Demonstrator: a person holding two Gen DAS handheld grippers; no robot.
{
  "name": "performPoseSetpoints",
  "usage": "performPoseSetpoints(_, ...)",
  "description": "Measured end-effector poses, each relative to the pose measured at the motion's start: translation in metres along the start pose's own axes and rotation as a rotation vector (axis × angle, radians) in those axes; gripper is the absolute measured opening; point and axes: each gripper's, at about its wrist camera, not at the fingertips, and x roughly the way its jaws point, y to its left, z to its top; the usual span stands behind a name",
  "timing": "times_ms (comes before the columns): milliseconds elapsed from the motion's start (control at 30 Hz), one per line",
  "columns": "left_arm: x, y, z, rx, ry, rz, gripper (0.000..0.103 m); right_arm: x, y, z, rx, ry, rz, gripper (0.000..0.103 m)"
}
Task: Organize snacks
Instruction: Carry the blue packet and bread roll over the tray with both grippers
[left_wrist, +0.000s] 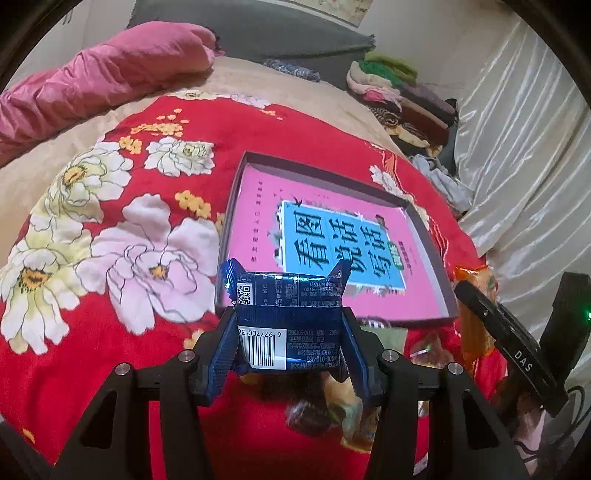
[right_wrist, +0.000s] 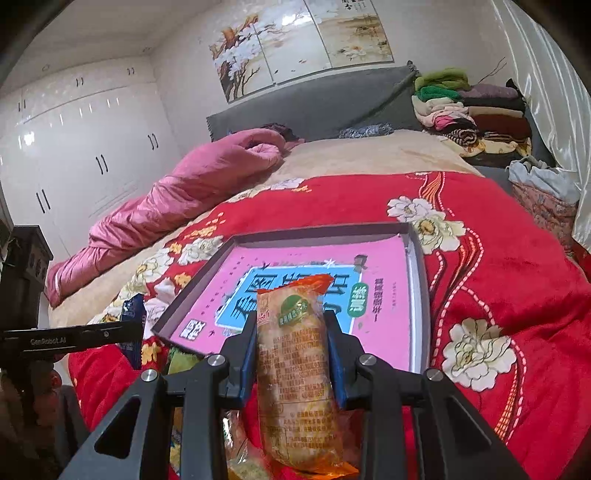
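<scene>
Both grippers are loaded: left gripper (left_wrist: 290, 334) clamps a dark-blue foil snack packet (left_wrist: 286, 317), right gripper (right_wrist: 291, 360) an orange pastry packet (right_wrist: 295, 369), near the empty pink-lined tray's (right_wrist: 419, 295) front edge. Nothing's sorted yet.

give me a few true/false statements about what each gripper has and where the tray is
1. The left gripper is shut on a blue snack packet. True.
2. The right gripper is open and holds nothing. False: it is shut on an orange snack packet.
3. The tray lies on a red floral blanket. True.
4. The tray is piled with snacks. False: only a pink book shows in it.
5. More snack packets lie on the blanket below the left gripper. True.
</scene>
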Motion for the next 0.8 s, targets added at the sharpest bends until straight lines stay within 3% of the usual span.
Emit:
performPoseSetpoints(333,0.015,0.004,0.027,-0.065,-0.01,-0.053,0.055,0.005,-0.007,0.008,0.009,-0.03,-0.004,0.033)
performPoseSetpoints(800,0.041,-0.009,0.049,-0.028,-0.019,-0.034,0.055,0.023,-0.015,0.017,0.006,-0.037,-0.017,0.033)
